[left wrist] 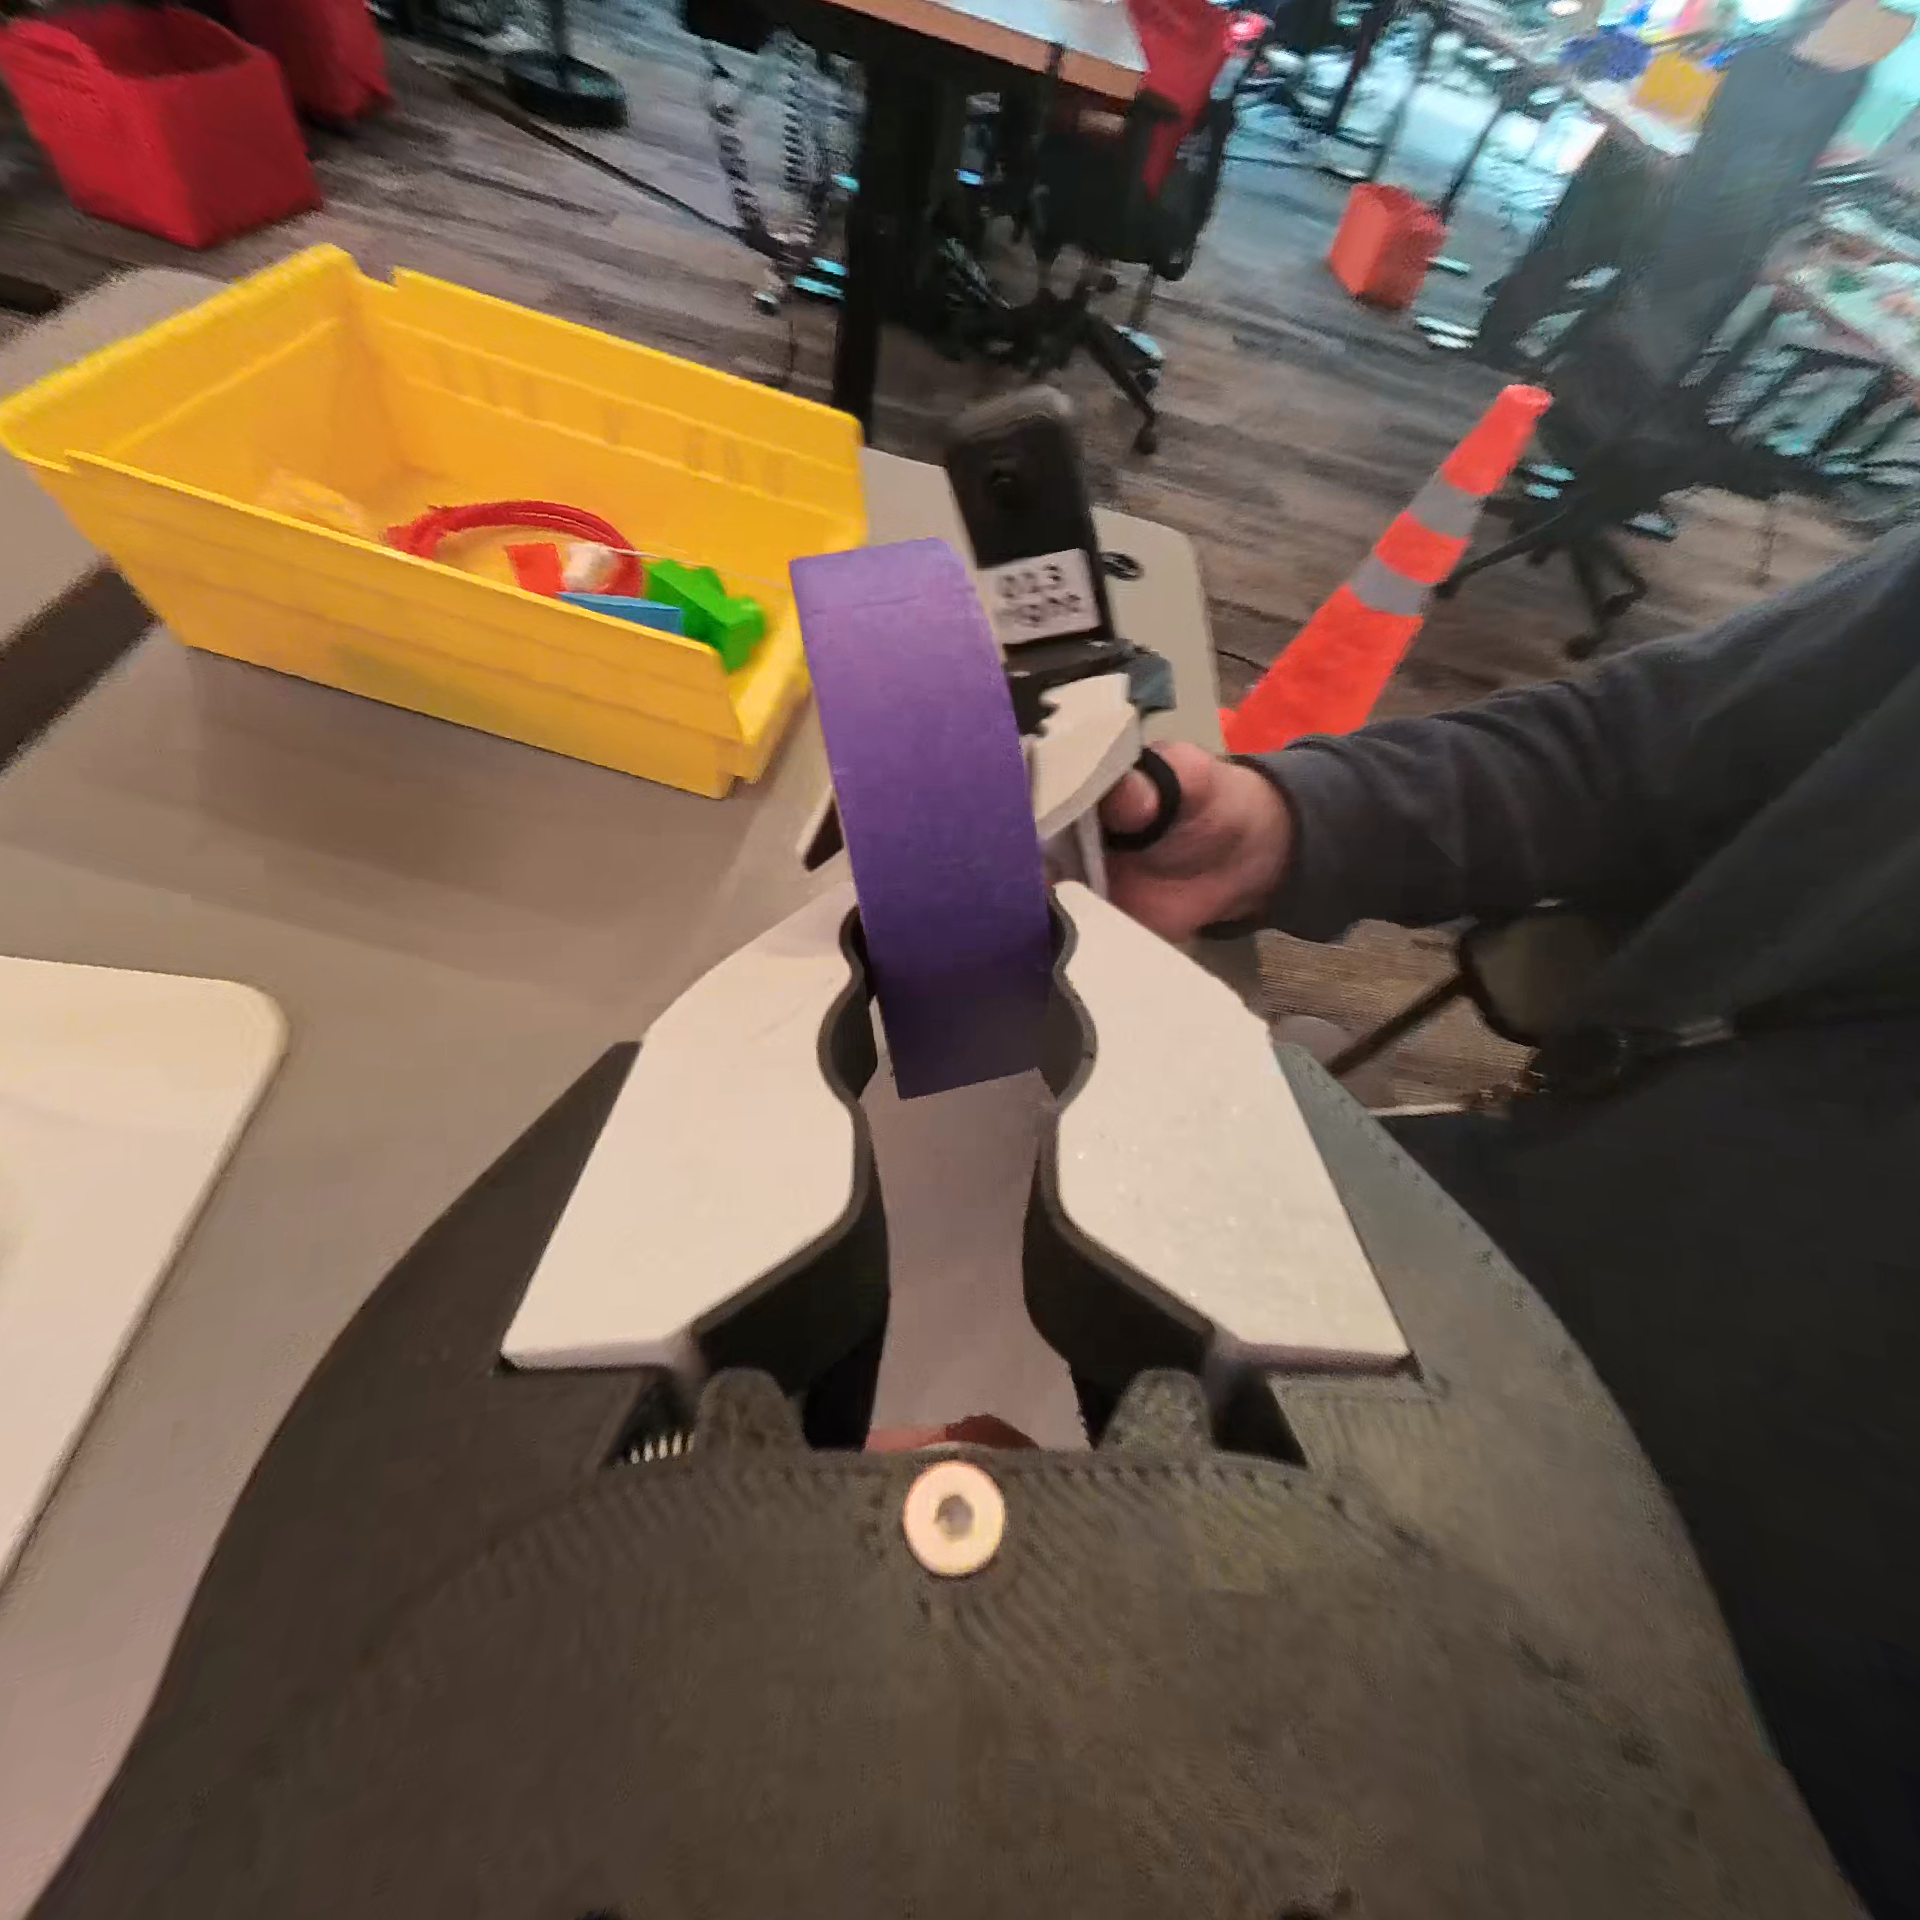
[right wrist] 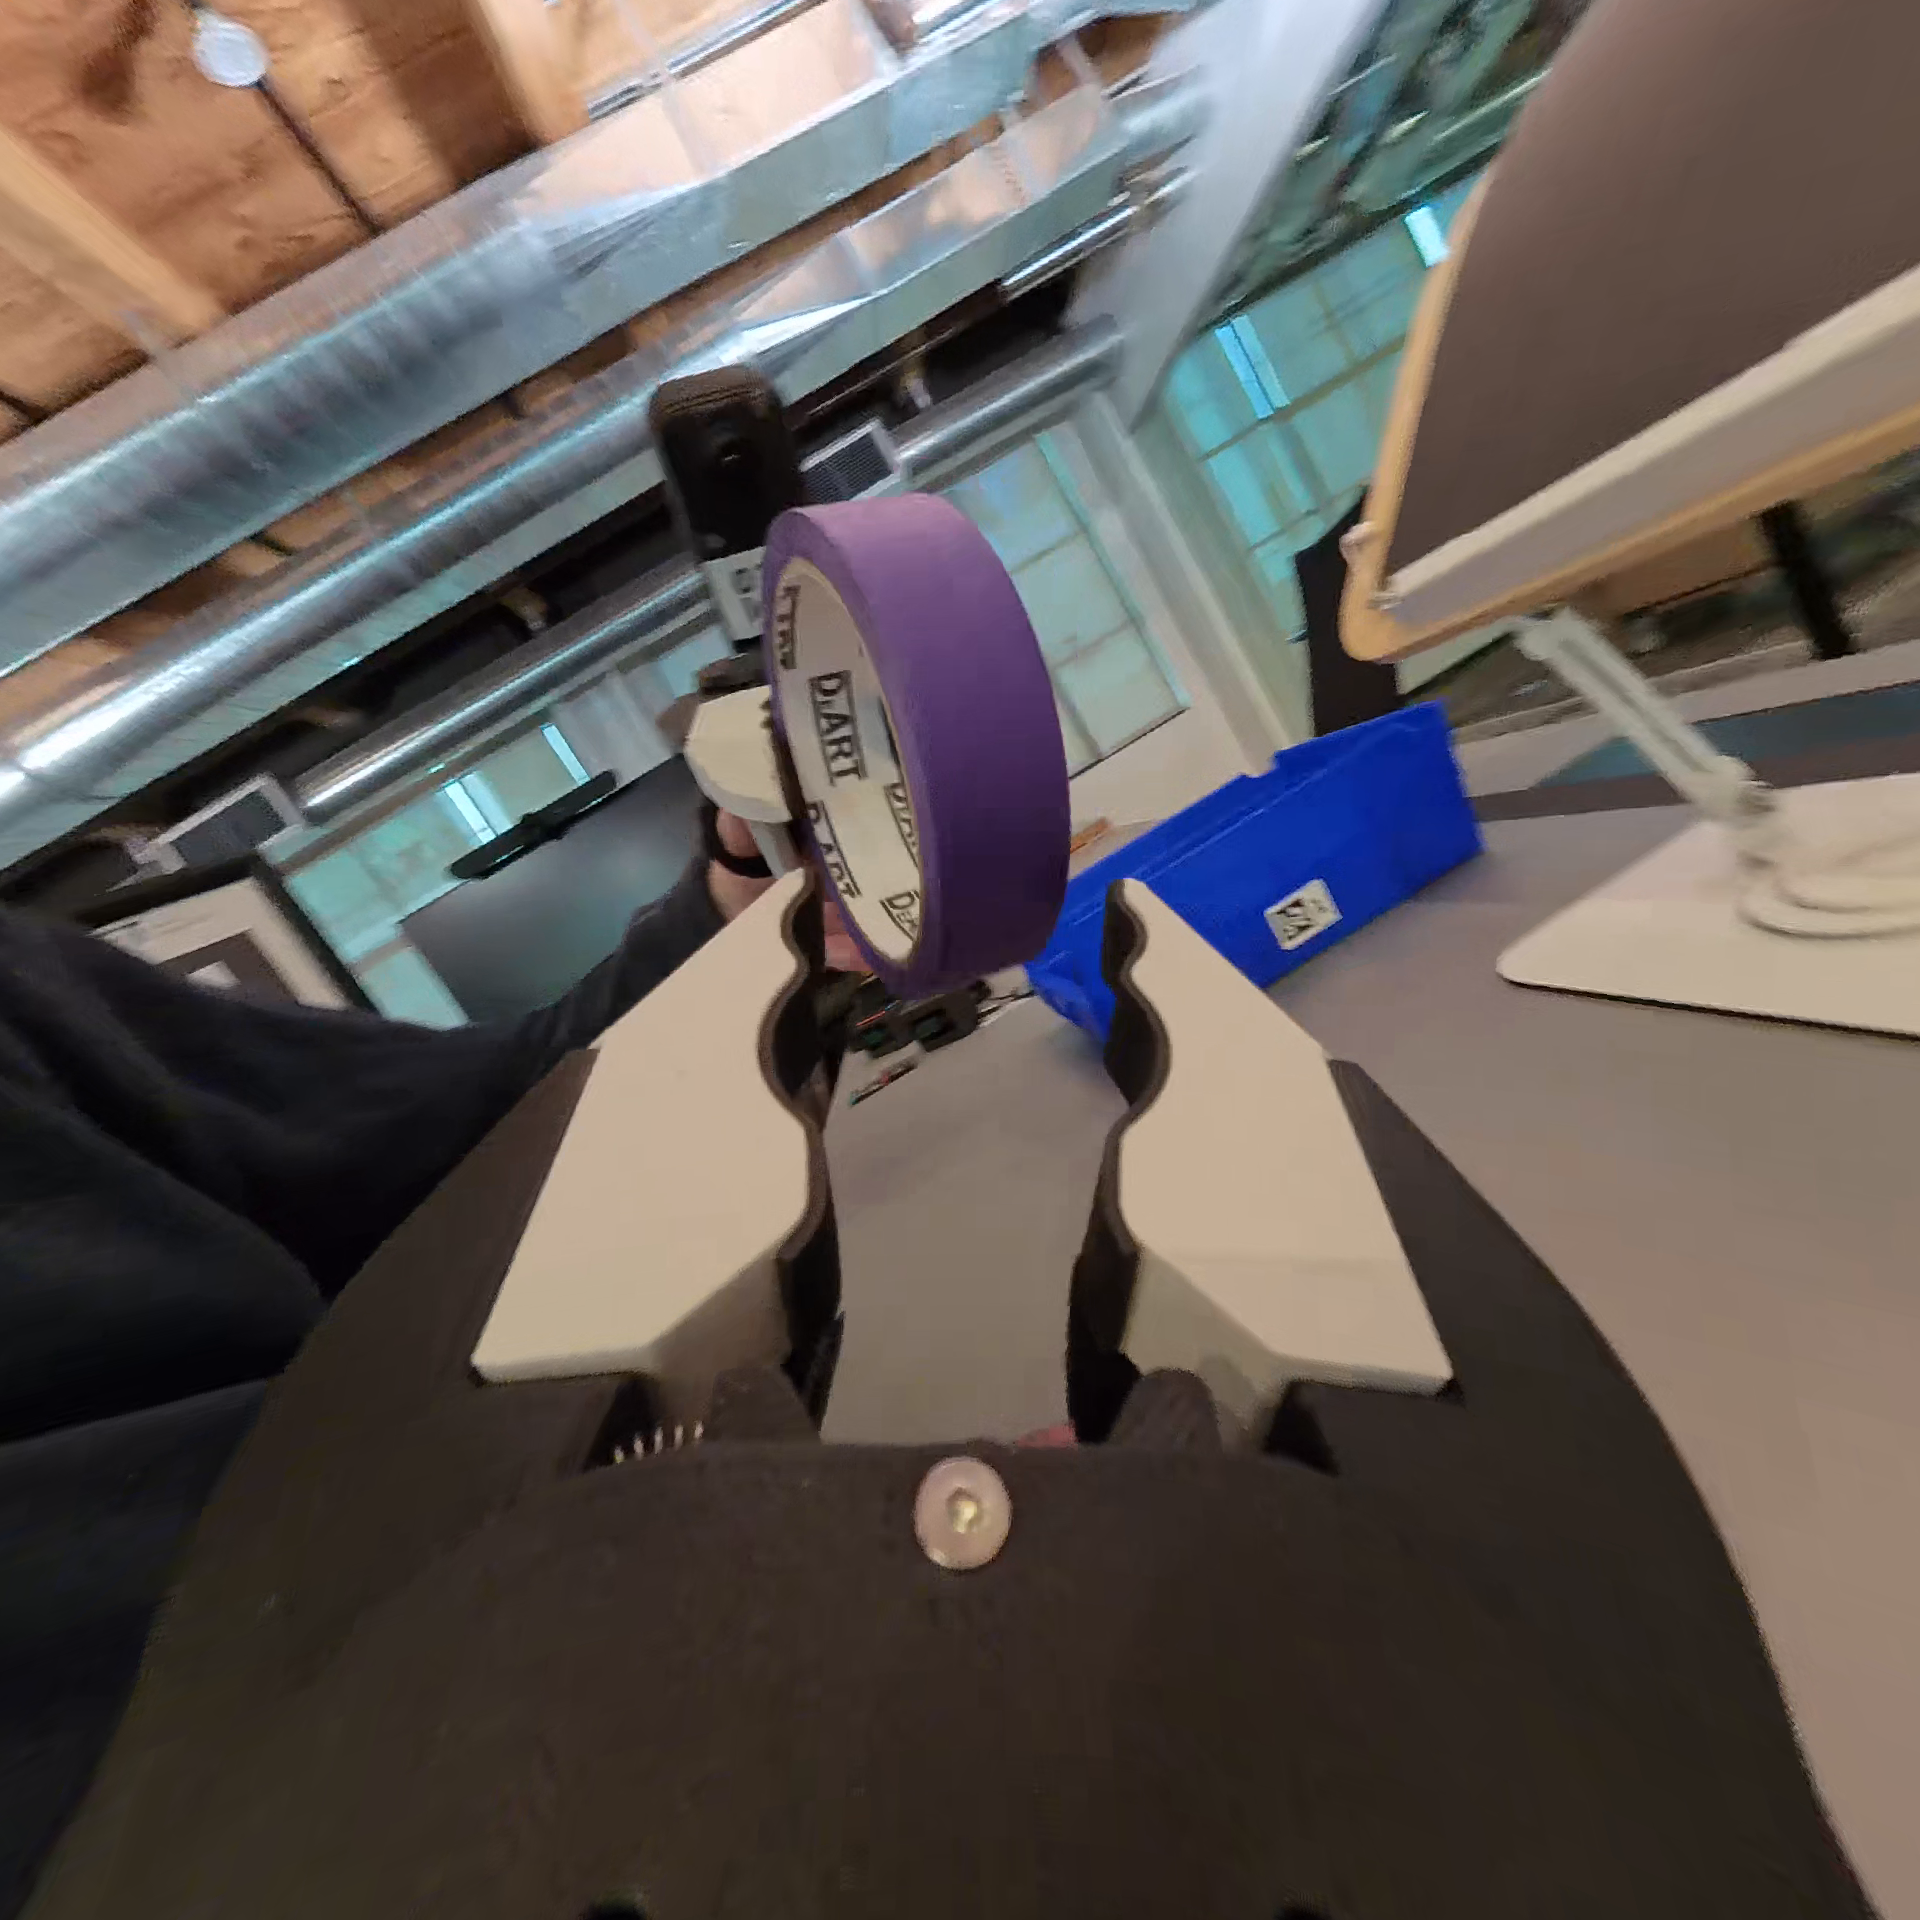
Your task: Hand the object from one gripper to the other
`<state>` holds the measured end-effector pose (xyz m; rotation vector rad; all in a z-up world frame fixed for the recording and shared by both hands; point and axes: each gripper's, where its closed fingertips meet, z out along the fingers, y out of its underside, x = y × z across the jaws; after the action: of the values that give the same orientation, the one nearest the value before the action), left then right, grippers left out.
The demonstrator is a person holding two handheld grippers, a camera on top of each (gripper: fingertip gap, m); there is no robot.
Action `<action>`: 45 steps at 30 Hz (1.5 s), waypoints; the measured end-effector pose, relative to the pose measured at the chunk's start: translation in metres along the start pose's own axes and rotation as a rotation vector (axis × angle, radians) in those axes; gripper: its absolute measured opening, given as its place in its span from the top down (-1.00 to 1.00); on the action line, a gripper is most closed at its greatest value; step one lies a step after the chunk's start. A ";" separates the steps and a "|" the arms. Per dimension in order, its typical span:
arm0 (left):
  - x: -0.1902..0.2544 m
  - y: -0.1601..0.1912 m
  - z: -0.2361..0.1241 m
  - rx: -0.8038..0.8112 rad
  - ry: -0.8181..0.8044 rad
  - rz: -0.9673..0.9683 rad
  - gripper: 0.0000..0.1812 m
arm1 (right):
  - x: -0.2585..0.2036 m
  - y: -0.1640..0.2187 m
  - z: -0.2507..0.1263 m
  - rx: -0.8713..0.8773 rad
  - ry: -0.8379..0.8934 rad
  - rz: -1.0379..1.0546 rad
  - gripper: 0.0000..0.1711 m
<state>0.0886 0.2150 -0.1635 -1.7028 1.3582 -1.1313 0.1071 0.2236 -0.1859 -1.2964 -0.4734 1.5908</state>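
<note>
A purple tape roll (left wrist: pixel 925 748) stands on edge, clamped at its lower rim between the white fingers of my left gripper (left wrist: pixel 956 914), above the grey table (left wrist: pixel 416 883). Beyond the roll, a hand (left wrist: pixel 1195 831) holds the right gripper, and one white finger (left wrist: pixel 1091 748) shows beside the roll. In the right wrist view my right gripper (right wrist: pixel 961 904) is open, with the roll (right wrist: pixel 966 727) just past its fingertips and its lower edge over the gap. The left gripper's finger (right wrist: pixel 727 769) grips the roll's far side there.
A yellow bin (left wrist: pixel 312 582) with small coloured items sits on the table at the left. A white pad (left wrist: pixel 104 1091) lies nearer. An orange cone (left wrist: pixel 1392 592) stands on the floor. A blue bin (right wrist: pixel 1299 831) and a white monitor base (right wrist: pixel 1714 935) are on the table. Left tips to right tips: about 4 cm.
</note>
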 end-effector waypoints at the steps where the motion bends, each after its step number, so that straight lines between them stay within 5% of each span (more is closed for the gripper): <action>1: 0.004 0.002 0.001 0.000 0.042 -0.016 0.69 | -0.003 0.002 0.003 -0.016 -0.030 -0.001 0.45; 4: 0.012 0.003 0.003 0.024 0.136 -0.042 0.69 | -0.012 0.001 0.007 -0.021 -0.100 -0.005 0.69; 9: 0.007 0.005 0.005 0.050 0.116 -0.027 0.67 | -0.005 -0.007 0.004 0.030 -0.066 0.038 0.70; 16: -0.025 -0.009 -0.004 0.091 -0.494 0.400 0.30 | 0.019 -0.016 0.000 0.112 0.102 0.131 0.70; 20: -0.009 0.007 0.017 -0.115 -0.685 0.794 0.39 | 0.026 -0.014 0.002 0.140 0.149 0.201 0.70; 28: -0.040 0.048 0.036 -0.513 -0.922 0.961 0.75 | 0.025 0.001 0.010 0.092 0.232 0.177 0.70; 40: -0.035 0.041 0.032 -0.481 -0.844 0.845 0.89 | 0.003 -0.018 0.010 0.087 0.140 0.055 0.62; 45: -0.009 0.028 0.030 -0.290 -0.488 0.563 0.89 | -0.008 -0.027 0.001 0.117 0.007 0.071 0.46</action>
<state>0.1050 0.2170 -0.2024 -1.5002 1.5753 -0.1935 0.1176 0.2293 -0.1599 -1.2415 -0.3284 1.6477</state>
